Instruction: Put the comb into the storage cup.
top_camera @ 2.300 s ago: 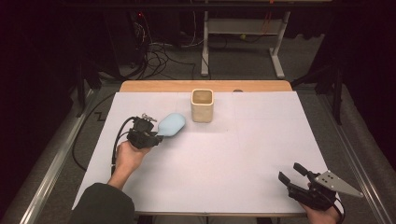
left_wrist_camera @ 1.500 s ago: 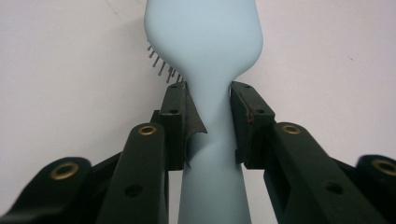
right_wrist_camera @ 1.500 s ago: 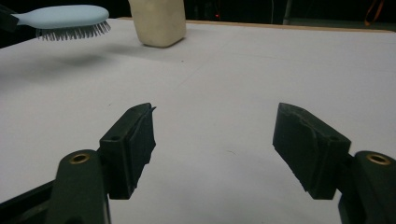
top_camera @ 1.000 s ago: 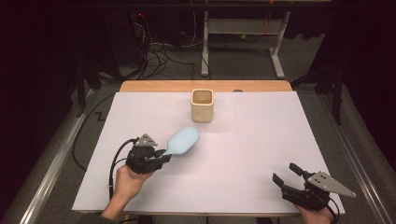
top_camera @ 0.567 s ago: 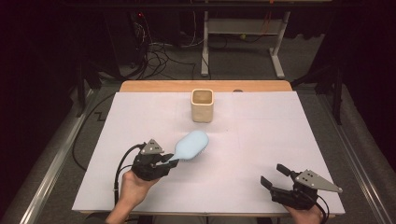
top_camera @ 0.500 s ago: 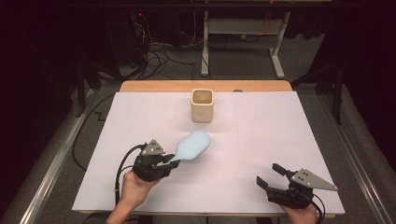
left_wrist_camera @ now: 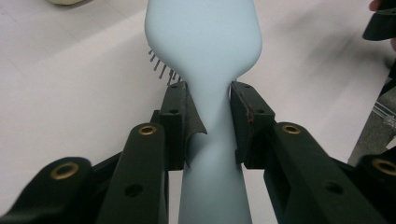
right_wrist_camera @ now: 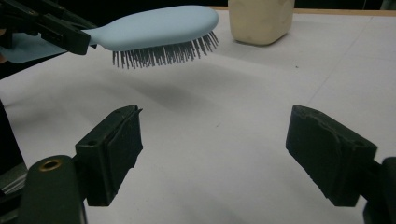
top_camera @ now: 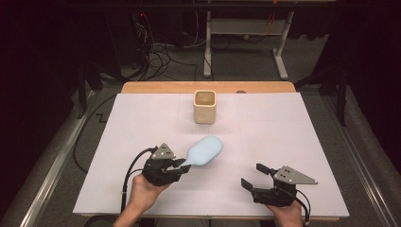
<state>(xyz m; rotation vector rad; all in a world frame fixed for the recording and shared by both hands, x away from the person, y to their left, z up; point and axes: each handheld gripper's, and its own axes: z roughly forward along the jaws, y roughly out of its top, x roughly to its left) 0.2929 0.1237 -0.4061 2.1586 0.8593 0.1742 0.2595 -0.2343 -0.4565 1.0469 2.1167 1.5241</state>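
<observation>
The light-blue hairbrush [top_camera: 204, 151] is clamped at its narrow handle neck by the left gripper [top_camera: 182, 165] and is held clear of the white table cover [top_camera: 283, 132], bristles facing down. The right gripper [top_camera: 253, 177], near the table's front edge, is seen with its jaws spread wide, just opened further, nothing between them. The brush head lies ahead of it; a beige cup [top_camera: 204, 107] stands beyond.

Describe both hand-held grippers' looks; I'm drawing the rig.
Left hand-held gripper: black body, grey three-cornered plate, black cable looping behind. Right hand-held gripper: black, with a larger grey plate. Both have blocky black jaws and brass-ringed holes. No sleeves visible.
</observation>
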